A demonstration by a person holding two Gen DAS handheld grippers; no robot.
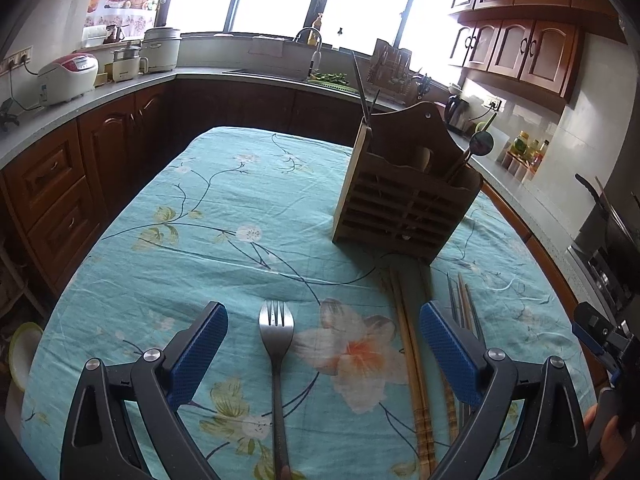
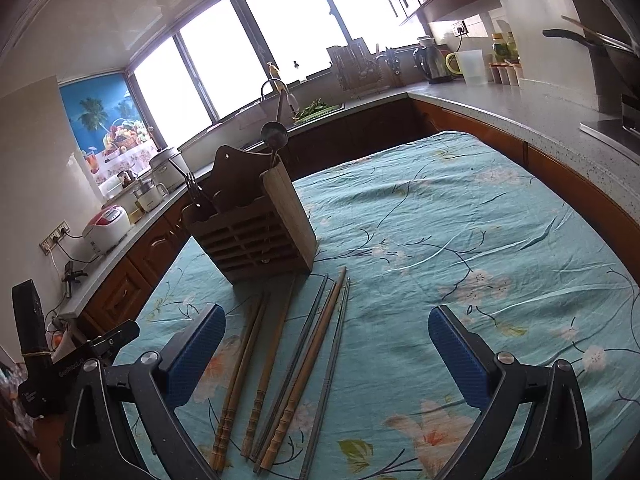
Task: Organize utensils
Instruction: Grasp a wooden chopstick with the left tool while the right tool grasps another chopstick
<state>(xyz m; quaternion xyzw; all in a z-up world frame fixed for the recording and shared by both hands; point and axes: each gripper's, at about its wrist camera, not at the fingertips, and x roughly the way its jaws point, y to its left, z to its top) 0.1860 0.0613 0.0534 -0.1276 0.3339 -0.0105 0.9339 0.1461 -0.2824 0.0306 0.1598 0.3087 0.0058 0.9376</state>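
Utensil holder [image 1: 404, 196] stands mid-table, blocking far side. Chopsticks [image 2: 280, 364] lie spread before it. Fork [image 1: 277, 344] lies alone left. Bare tablecloth [image 2: 460, 216] right: open passage.

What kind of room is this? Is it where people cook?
Yes, most likely a home kitchen. There is a sink tap under the windows, a rice cooker and a kettle on the counter, and wooden cabinets on the wall.
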